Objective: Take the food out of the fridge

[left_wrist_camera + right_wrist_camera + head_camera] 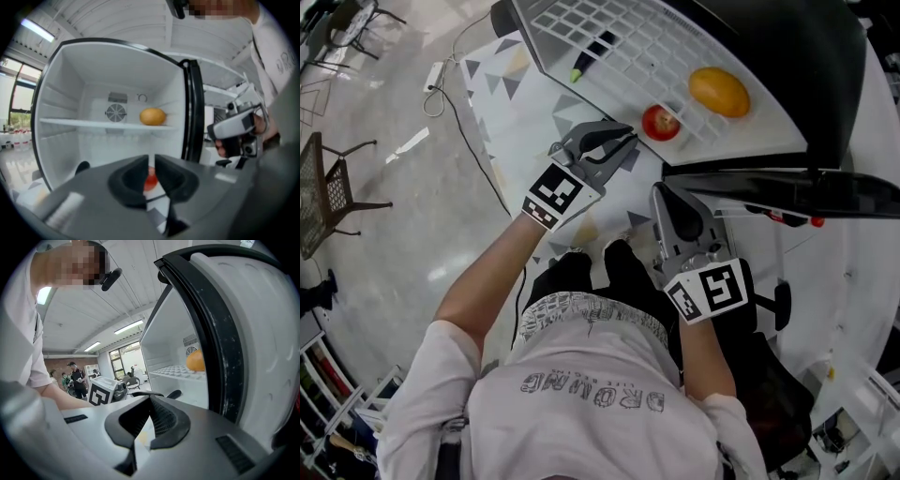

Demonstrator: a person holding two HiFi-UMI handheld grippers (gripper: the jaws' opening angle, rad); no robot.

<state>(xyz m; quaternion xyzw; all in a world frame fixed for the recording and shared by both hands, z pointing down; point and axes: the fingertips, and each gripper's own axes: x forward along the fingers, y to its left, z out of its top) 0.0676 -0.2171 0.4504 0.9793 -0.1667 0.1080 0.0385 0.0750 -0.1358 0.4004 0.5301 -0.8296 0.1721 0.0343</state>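
Head view: a red fruit (660, 123) and a yellow fruit (719, 91) both lie inside the open fridge (694, 47), so no food is out yet; the left gripper (623, 139) is just beside the red fruit. Left gripper view: fingers a narrow slit apart, empty, red fruit just beyond. Right gripper view: right gripper (150, 399) outside the fridge, fingers pressed together, empty
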